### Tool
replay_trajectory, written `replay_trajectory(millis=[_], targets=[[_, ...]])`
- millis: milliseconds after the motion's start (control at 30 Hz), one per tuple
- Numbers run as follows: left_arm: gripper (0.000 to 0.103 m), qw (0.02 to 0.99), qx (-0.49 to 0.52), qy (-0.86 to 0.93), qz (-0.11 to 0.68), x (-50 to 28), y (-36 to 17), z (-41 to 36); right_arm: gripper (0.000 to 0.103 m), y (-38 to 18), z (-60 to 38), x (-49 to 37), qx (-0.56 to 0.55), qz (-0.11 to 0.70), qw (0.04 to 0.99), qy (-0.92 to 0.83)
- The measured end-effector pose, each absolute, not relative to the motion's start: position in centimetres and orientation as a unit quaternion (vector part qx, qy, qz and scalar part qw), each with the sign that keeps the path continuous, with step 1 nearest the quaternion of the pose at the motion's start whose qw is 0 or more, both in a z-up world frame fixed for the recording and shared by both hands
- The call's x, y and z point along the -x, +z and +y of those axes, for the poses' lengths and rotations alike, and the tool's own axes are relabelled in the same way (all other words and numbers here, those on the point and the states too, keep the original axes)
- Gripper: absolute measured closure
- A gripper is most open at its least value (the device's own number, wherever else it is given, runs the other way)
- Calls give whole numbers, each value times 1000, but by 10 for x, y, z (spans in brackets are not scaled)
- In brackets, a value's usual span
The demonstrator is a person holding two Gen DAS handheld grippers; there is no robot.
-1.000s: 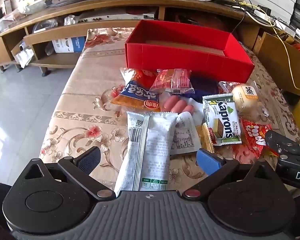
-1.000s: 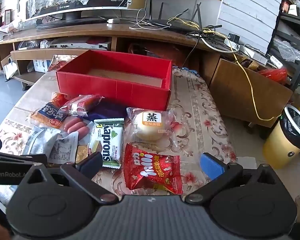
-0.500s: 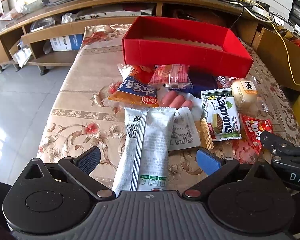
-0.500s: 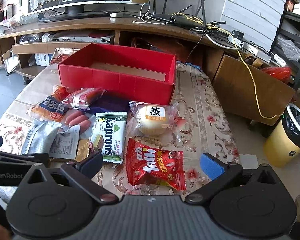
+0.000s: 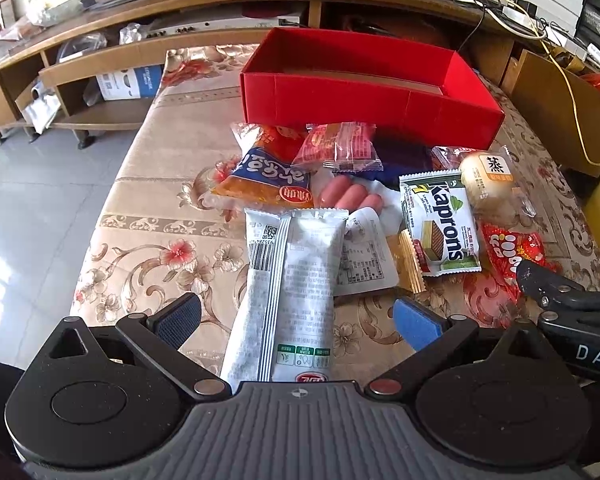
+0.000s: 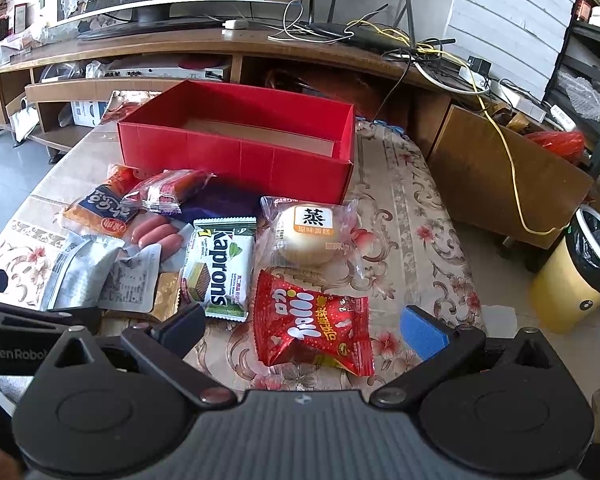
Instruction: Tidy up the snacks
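The left gripper [image 5: 296, 318] hangs with its fingers spread wide, the dark pad [image 5: 179, 319] to the left and the blue pad [image 5: 414, 322] to the right of a long white packet [image 5: 290, 276]. Neither pad touches the packet, which lies lengthwise between them on the floral tablecloth [image 5: 148, 248]; the gripper grasps nothing.

Beyond the packet's far end lie an orange-and-blue bag [image 5: 266, 178], a pack of sausages [image 5: 350, 198] and a small red wrapper [image 5: 340, 146]. To the right come a flat white sachet [image 5: 362, 258], the green-and-white Kaprons wafer pack [image 5: 440, 222] and a wrapped steamed cake [image 5: 488, 182]. Farther back stands the red box [image 5: 372, 96], with no snack visible inside.

The right gripper [image 6: 302, 328] is likewise released, fingers far apart, straddling a red snack bag [image 6: 314, 326] without contact: the dark pad [image 6: 182, 330] sits near the bag's left edge, the blue pad [image 6: 422, 332] clear of its right edge.
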State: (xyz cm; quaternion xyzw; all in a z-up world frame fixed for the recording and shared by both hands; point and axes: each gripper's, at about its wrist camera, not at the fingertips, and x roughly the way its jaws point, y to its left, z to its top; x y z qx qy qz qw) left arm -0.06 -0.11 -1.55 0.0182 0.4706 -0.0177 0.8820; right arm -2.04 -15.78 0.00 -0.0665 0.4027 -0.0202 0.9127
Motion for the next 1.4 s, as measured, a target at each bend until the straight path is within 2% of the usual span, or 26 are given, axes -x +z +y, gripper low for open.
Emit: replay_trajectory(millis=[1400], targets=[[1, 869, -24, -14, 494, 0, -27, -2, 0, -8, -156, 17, 72, 428, 901, -15]])
